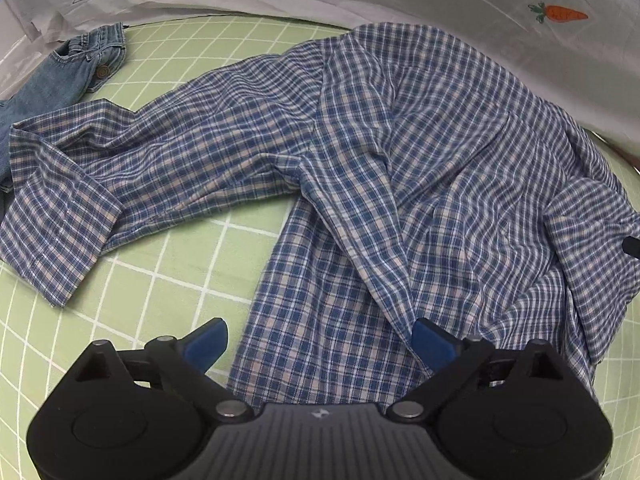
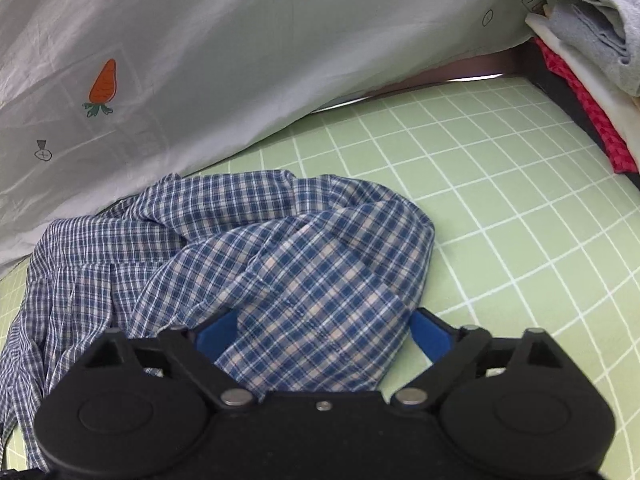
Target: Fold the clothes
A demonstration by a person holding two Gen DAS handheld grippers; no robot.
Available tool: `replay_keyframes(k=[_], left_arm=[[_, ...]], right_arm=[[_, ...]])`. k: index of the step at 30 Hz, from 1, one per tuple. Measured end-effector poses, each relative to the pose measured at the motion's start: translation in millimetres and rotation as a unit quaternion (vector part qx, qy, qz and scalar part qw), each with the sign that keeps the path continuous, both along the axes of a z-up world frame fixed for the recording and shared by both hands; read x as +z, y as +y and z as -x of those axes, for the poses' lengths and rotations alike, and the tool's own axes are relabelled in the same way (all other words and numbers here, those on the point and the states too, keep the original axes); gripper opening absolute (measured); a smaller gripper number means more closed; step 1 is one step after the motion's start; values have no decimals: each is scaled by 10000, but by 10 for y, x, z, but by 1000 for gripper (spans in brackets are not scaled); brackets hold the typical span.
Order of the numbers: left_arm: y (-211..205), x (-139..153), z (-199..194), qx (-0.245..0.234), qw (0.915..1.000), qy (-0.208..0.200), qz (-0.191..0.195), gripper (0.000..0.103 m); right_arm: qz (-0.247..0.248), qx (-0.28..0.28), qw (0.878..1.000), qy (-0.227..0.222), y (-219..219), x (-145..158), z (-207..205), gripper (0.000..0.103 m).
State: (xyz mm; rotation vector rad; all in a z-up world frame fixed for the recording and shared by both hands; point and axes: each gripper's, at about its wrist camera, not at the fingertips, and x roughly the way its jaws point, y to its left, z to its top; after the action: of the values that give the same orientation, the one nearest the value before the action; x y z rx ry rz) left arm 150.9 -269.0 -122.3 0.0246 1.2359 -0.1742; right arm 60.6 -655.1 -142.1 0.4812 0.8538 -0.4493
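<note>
Left tool (image 1: 318, 340): jaws spread wide, holding nothing, poised low over the shirt (image 1: 360, 184) with the shirt's near edge running between the blue pads (image 1: 430, 340). Right tool (image 2: 320, 336): jaws likewise spread, a hump of plaid cloth lying between them; I see no pinch, so I report it as not gripping.

Shirt: it lies rumpled on the green grid mat (image 2: 500, 200), body bunched toward 3 o'clock in the left view, one sleeve (image 1: 80, 200) stretched out flat toward 9 o'clock with its cuff turned back. It is not folded. Jeans (image 1: 60, 76) lie at 10 o'clock, touching or just beside the cuff; I cannot tell which. A stack of folded cloth (image 2: 600, 60) sits at 1 o'clock in the right view.

My judgement on the step: both tools are placed to take hold of the shirt's near side. To do it well I would:
- close each tool on a single layer at the hem or seam, not on the heaped folds;
- take the two holds well apart, so the body can be drawn taut;
- lift and spread flat on the grid lines, clear of the jeans.

Risk: a grip on bunched cloth would carry wrinkles into any fold.
</note>
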Motion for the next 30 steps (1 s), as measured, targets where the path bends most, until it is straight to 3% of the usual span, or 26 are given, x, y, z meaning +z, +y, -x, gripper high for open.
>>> replay_keyframes(k=[1,2,4,6,8,10,12,14,15,16,19,22,24,26,27,29,30], left_arm=[[-15,-10,5,-22,10000,15,-18,98],[-30,-18,10,-43,10000,25,-35,98],[-60,-33,20,-73,10000,34,-57,98],[-89,-50,22,-105,9999,58,-59,98],[-113,-57,22,-127,9999,70,-60,98],[-135,-53,31,-152,9999,55,-51,98],[-152,-50,46,-190,9998,39,-39,98],[-168,-54,58,-223,9997,54,-24,98],[-175,-56,64,-240,9997,63,-16,98],[-189,-50,75,-274,9996,48,6,98],[-233,-26,108,-386,9992,-14,84,98],[-277,-3,142,-499,9986,-75,162,97],[-306,13,165,-574,9981,-116,214,90],[-337,21,187,-680,9973,-133,247,63],[-352,10,194,-733,9970,-108,241,54],[-349,1,211,-791,9965,-108,246,7],[-325,8,222,-792,9964,-149,263,3]], right_arm=[[-43,32,10000,-38,-15,-8,5,56],[-86,65,9999,-76,-30,-16,9,47],[-12,192,9997,-166,-61,24,46,13],[207,352,9988,-263,-95,111,106,8],[762,270,9963,-288,-166,266,199,8],[1545,-337,9874,-95,-362,423,321,8],[2246,-1098,9681,169,-590,547,449,8],[3075,-1728,9330,721,-786,620,542,17],[3305,-1825,9206,1002,-838,624,564,38],[3309,-1810,9197,1086,-858,630,598,65],[2672,-1471,9506,572,-731,637,751,83],[2176,-963,9694,596,-393,448,712,88],[1844,-626,9789,615,-166,320,683,88],[1570,-409,9845,671,57,191,639,88],[1407,-338,9873,660,150,151,622,88],[1128,-163,9918,577,331,118,603,88],[1113,-54,9922,550,406,135,589,88]])
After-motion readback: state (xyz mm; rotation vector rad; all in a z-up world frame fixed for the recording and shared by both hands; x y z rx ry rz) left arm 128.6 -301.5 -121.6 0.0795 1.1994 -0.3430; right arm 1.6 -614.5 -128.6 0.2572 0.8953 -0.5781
